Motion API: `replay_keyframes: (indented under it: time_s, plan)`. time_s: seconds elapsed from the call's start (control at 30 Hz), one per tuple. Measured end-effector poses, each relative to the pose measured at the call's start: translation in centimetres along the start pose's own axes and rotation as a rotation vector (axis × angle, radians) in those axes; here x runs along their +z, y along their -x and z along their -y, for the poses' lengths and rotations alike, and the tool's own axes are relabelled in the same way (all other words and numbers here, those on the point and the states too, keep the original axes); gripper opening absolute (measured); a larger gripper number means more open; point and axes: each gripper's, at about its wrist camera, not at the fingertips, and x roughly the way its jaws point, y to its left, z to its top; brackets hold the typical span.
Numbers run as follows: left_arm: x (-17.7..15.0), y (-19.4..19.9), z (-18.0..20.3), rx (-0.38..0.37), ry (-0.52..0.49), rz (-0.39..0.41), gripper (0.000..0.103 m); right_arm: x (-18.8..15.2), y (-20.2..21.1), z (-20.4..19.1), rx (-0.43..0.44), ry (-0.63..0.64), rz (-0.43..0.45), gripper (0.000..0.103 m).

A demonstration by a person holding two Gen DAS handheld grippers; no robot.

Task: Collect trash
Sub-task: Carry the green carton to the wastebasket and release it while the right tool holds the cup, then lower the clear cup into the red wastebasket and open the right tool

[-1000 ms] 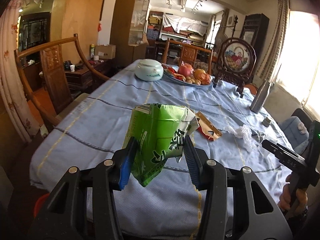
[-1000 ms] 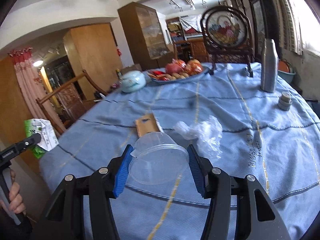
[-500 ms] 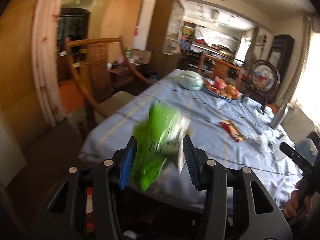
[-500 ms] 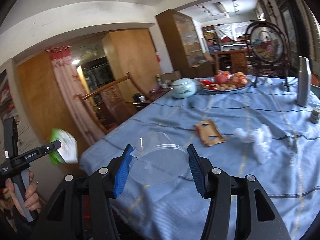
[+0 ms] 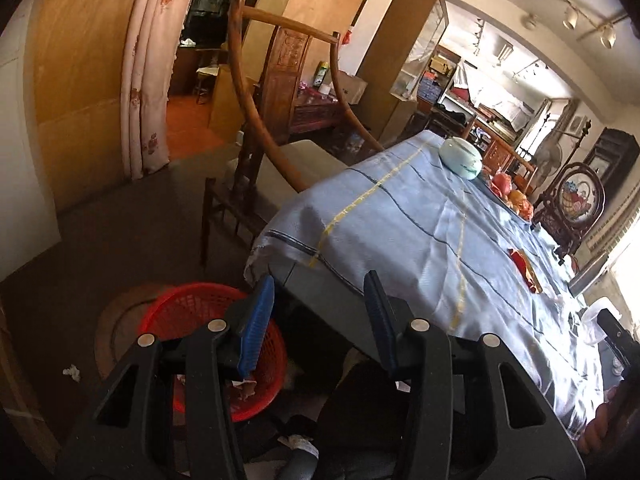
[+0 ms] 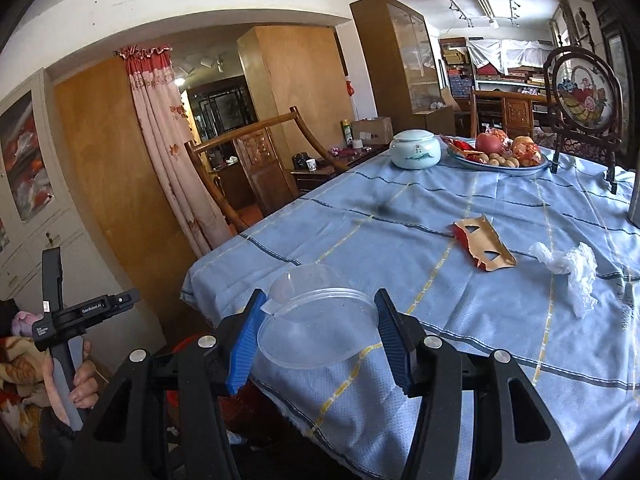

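Observation:
My left gripper (image 5: 320,312) is open and empty, held off the table's near corner above a red mesh basket (image 5: 192,312) on the floor. The green bag is out of sight. My right gripper (image 6: 318,332) is shut on a clear plastic cup (image 6: 316,328), held over the near edge of the blue tablecloth (image 6: 400,216). A torn red and brown wrapper (image 6: 482,246) and a crumpled white plastic wad (image 6: 572,268) lie on the cloth. The wrapper also shows in the left wrist view (image 5: 526,268). The left gripper shows at the left of the right wrist view (image 6: 92,306).
A wooden armchair (image 5: 276,120) stands by the table's left side. A pale lidded jar (image 6: 416,150), a fruit plate (image 6: 496,154) and a framed round picture (image 6: 582,92) stand at the far end. A white scrap (image 5: 72,372) lies on the floor.
My left gripper swung left and down off the table toward the red basket, and the green bag is gone from its fingers. My right gripper still holds the cup.

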Motion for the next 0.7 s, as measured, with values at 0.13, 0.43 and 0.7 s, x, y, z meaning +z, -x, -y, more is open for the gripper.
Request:
replay_keyframes:
  time_s: [0.13, 0.43, 0.7]
  plan:
    - [-0.3, -1.4, 0.3, -0.002, -0.010, -0.020, 0.046, -0.1, -0.7, -0.3, -0.008, 0.009, -0.018, 0.055]
    - [-0.8, -2.4, 0.7, -0.007, -0.019, -0.047, 0.048, -0.1, -2.6, -1.2, 0.014, 0.022, -0.048, 0.055]
    - [-0.7, -2.2, 0.9, -0.010, -0.025, -0.049, 0.048, 0.5, -3.9, -1.7, 0.038, 0.021, -0.061, 0.055]
